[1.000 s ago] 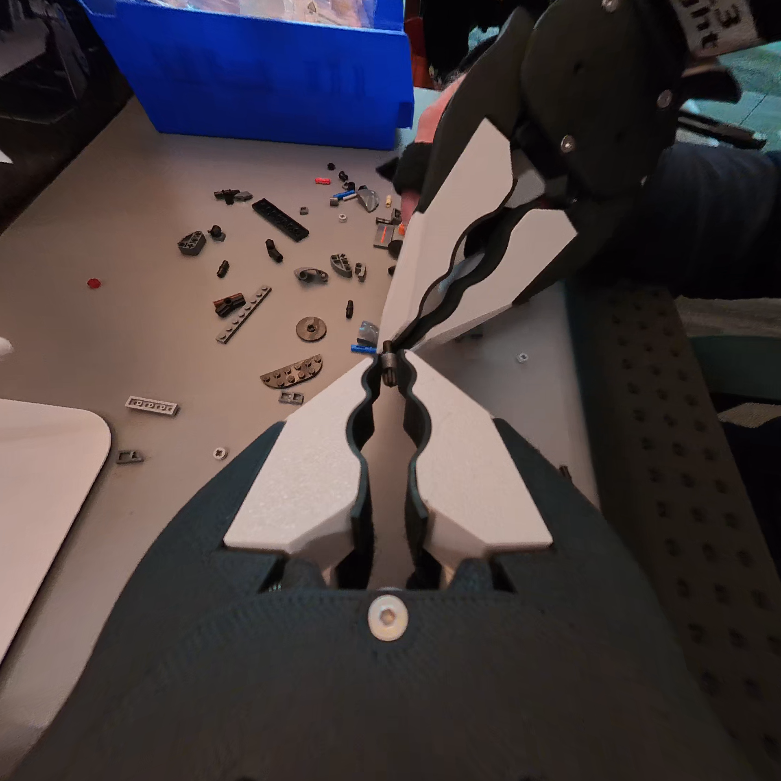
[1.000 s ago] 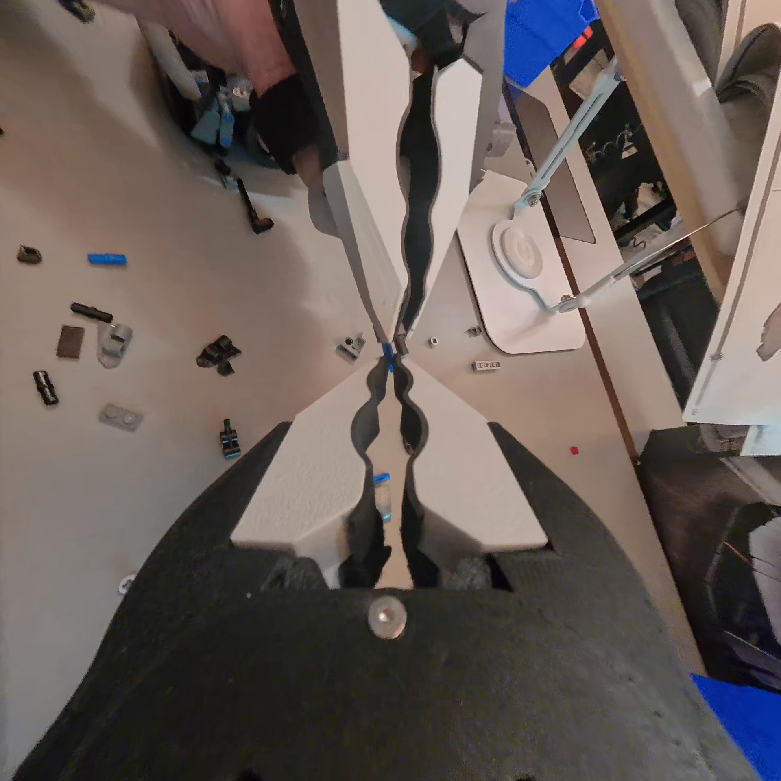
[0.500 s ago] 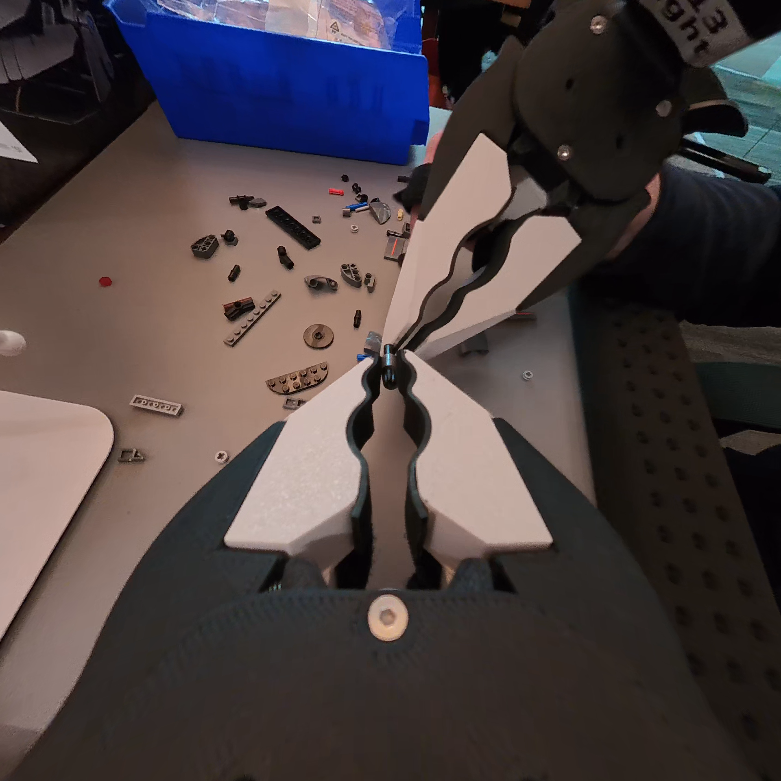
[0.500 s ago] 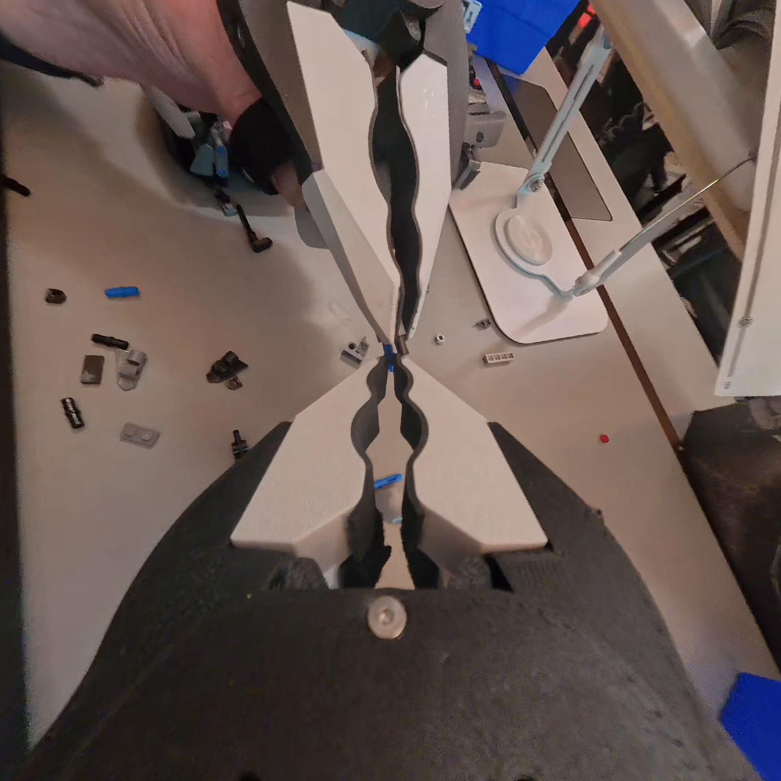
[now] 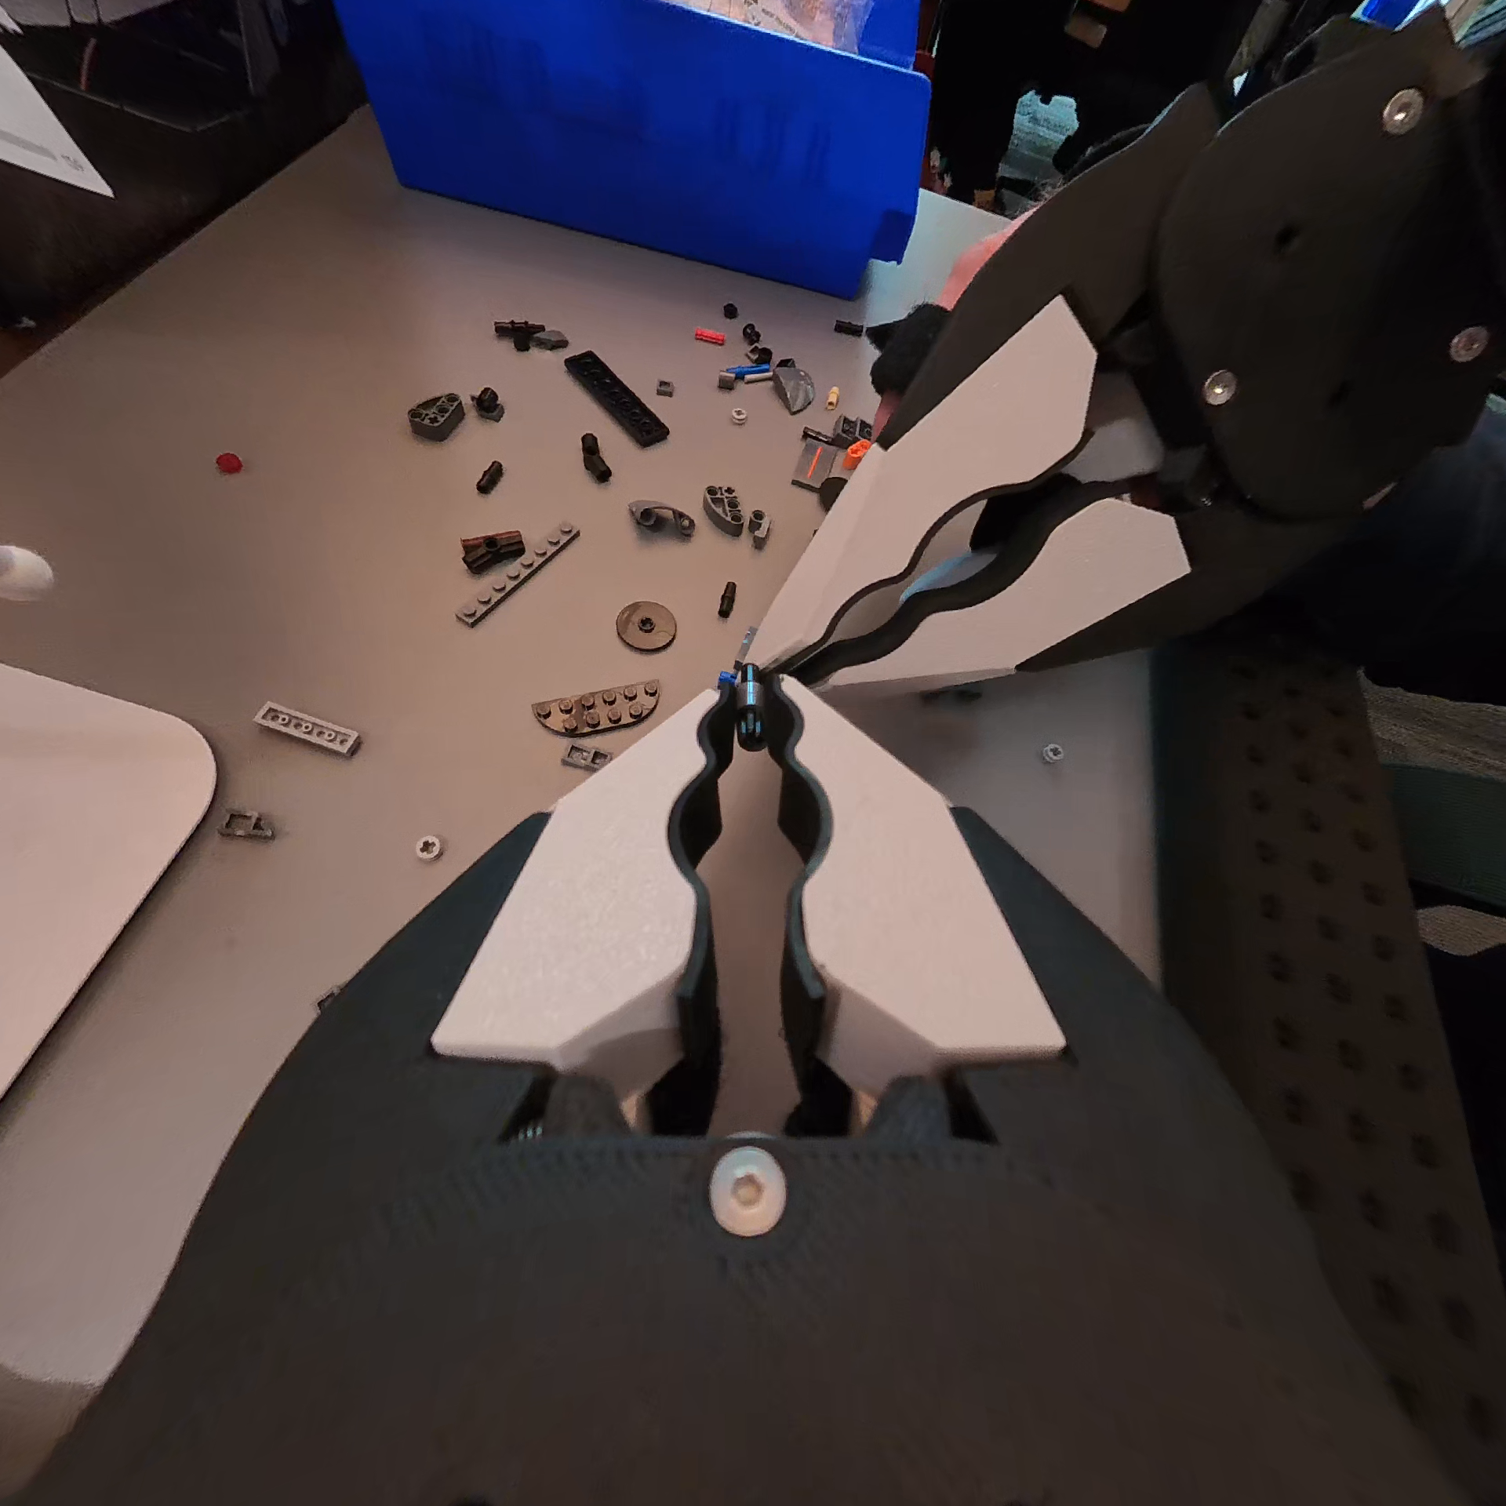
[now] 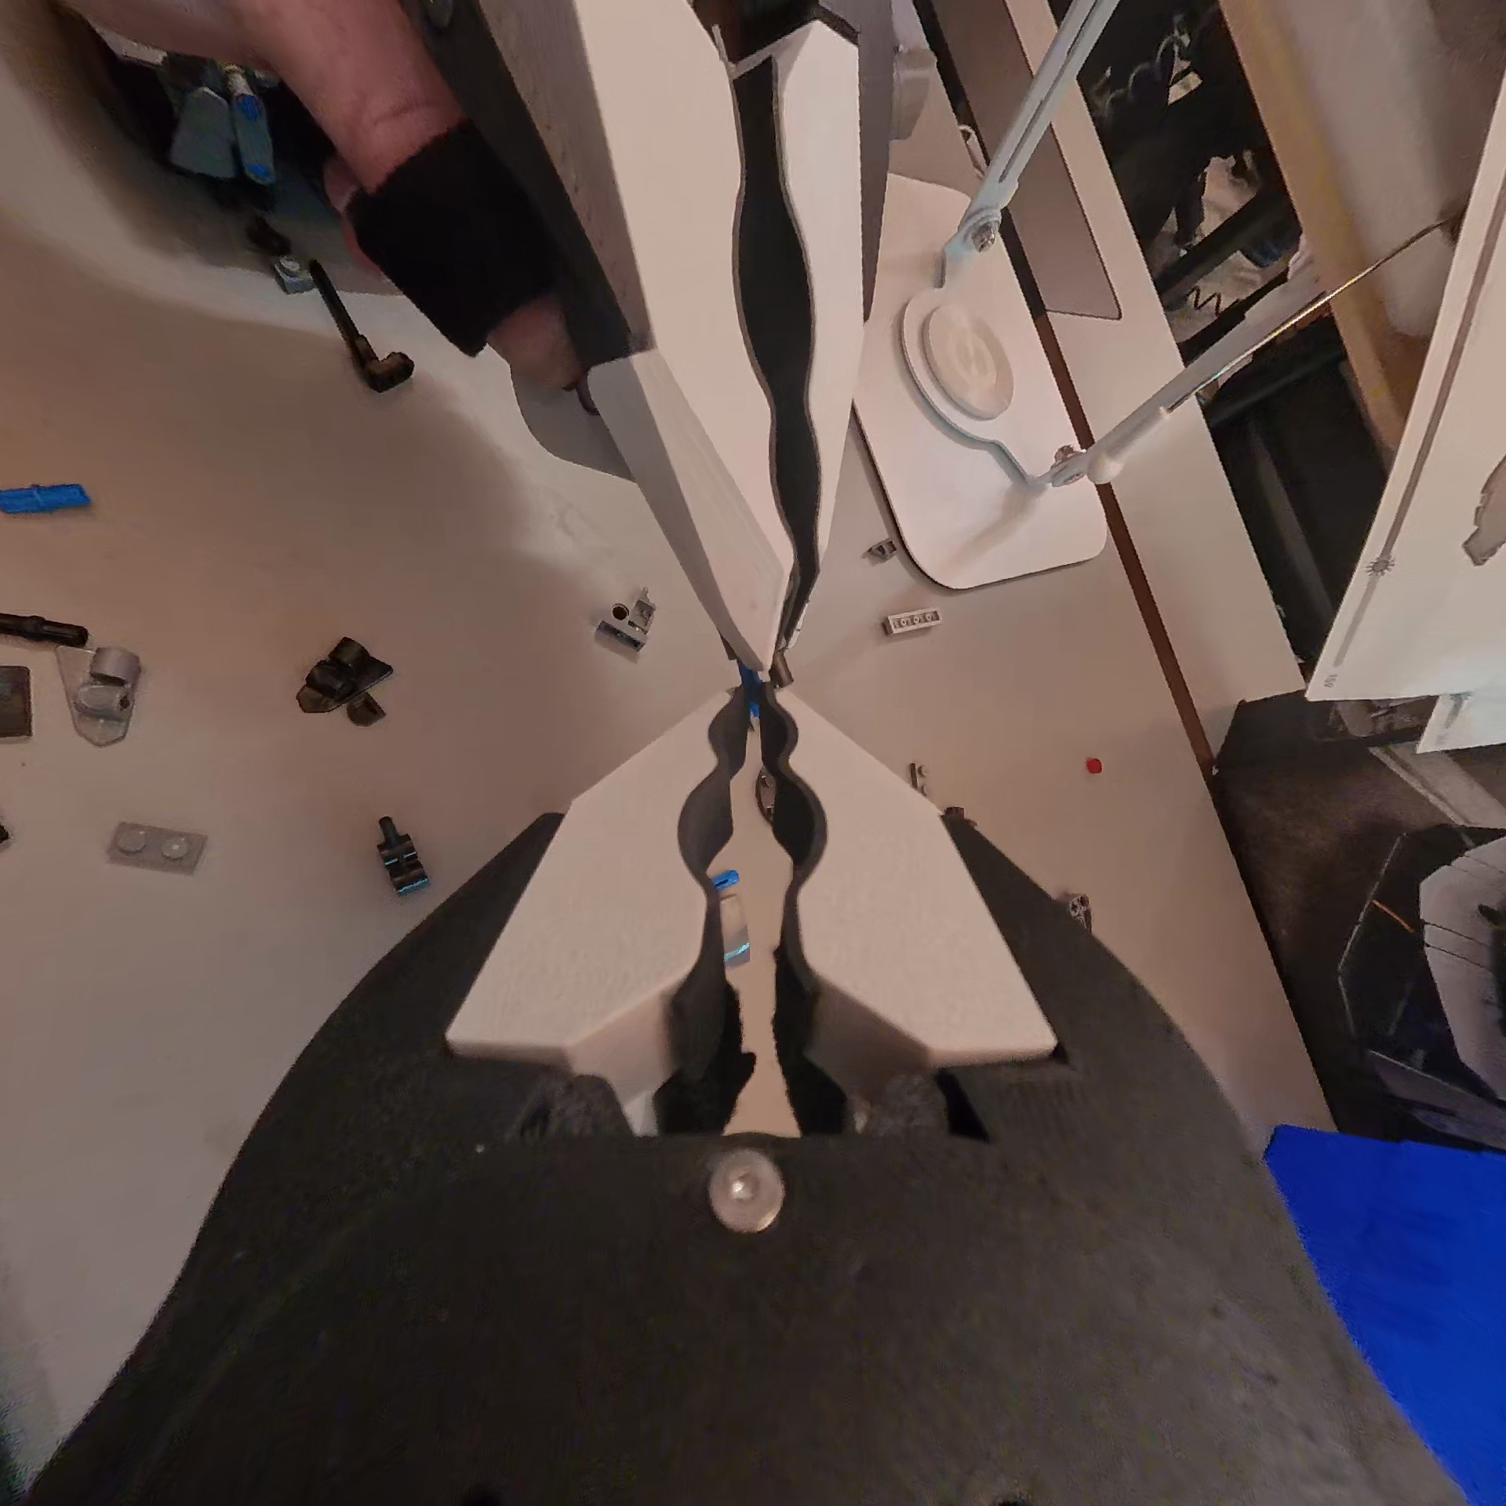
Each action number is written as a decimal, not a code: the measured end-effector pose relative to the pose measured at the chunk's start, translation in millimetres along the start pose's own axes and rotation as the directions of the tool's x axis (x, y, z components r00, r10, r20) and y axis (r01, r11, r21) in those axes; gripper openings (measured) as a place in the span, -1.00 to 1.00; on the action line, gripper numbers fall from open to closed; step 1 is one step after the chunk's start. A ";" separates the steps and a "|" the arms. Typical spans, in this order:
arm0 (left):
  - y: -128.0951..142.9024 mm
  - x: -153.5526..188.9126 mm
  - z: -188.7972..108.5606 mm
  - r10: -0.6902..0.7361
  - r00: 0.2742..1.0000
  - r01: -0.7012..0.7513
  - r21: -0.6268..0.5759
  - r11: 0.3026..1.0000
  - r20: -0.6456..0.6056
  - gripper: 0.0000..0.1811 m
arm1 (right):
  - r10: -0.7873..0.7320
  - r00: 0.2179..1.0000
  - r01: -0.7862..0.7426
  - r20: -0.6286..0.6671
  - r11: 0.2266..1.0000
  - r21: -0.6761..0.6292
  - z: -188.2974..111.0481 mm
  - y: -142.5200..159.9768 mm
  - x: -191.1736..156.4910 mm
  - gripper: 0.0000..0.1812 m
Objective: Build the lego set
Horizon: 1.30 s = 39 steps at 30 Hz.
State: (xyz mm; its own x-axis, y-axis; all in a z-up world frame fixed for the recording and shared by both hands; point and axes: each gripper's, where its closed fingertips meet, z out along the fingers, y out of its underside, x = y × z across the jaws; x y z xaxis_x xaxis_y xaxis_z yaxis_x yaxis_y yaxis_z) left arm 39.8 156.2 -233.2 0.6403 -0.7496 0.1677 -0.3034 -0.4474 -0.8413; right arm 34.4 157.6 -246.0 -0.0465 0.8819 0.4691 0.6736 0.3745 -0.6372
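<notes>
Left gripper (image 5: 748, 707) pinching a short dark pin (image 5: 748, 709) right at the fingertips, long axis running along the fingers, pointing away from the camera toward the other claw. Lower end of the pin sunk between the black pads, so full length hard to judge. Right gripper (image 6: 754, 699) pressed together on a small blue pin (image 6: 750, 693), mostly buried between the tips; only a sliver visible, its axis hard to make out. Both claws tip to tip above the grey table (image 5: 244, 391), the two pins touching or nearly so; impossible to tell whether joined. Farther out, loose parts scattered on the table: a rounded dark plate (image 5: 599, 707), a dark disc (image 5: 646, 626), a long black plate (image 5: 617, 398). At the far edge, a blue bin (image 5: 652, 138), top cut off, contents unclear.
</notes>
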 end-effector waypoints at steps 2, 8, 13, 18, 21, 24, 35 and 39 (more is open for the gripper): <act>-1.4 0.0 0.3 0.003 1.000 -0.003 0.007 1.000 0.004 -0.95 | 0.026 0.999 -0.027 0.021 1.000 0.010 -1.1 -0.1 0.0 -1.00; 2.3 -0.5 3.2 0.036 0.999 -0.035 -0.022 0.999 0.018 -0.95 | 0.074 0.989 -0.080 0.130 0.996 0.045 0.6 -4.0 -12.3 -1.00; 1.9 3.0 1.4 0.010 1.000 -0.010 -0.012 1.000 -0.023 -0.95 | 0.102 0.979 -0.107 0.178 0.994 0.018 -2.9 8.5 -11.1 -1.00; 31.4 15.3 13.1 -0.041 0.992 0.022 -0.154 0.988 -0.120 -0.94 | 0.087 0.964 -0.071 0.250 0.995 -0.072 3.3 31.5 -21.3 -1.00; 47.2 23.2 21.8 -0.002 0.991 -0.031 -0.244 0.969 -0.133 -0.94 | 0.107 0.950 -0.079 0.294 0.991 -0.103 3.2 39.9 -26.8 -1.00; 60.0 26.1 28.8 0.023 0.991 -0.062 -0.303 0.951 -0.133 -0.94 | 0.105 0.945 -0.070 0.310 0.990 -0.122 4.8 45.1 -29.3 -1.00; 83.2 22.0 33.0 -0.040 0.991 -0.015 -0.402 0.916 -0.127 -0.88 | 0.083 0.931 -0.042 0.355 0.992 -0.120 7.5 45.0 -40.5 -1.00; 67.1 19.0 31.4 0.030 0.994 -0.063 -0.327 0.943 -0.104 -0.79 | 0.096 0.928 -0.068 0.360 0.994 -0.091 6.8 41.3 -38.7 -1.00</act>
State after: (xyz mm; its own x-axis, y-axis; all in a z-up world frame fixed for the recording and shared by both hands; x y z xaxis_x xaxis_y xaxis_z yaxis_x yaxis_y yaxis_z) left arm 53.7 127.3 -302.7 0.5538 -0.8094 0.1953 -0.5572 -0.5345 -0.6355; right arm 59.0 140.9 -294.6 -0.2443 0.9575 0.1535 0.7392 0.2863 -0.6096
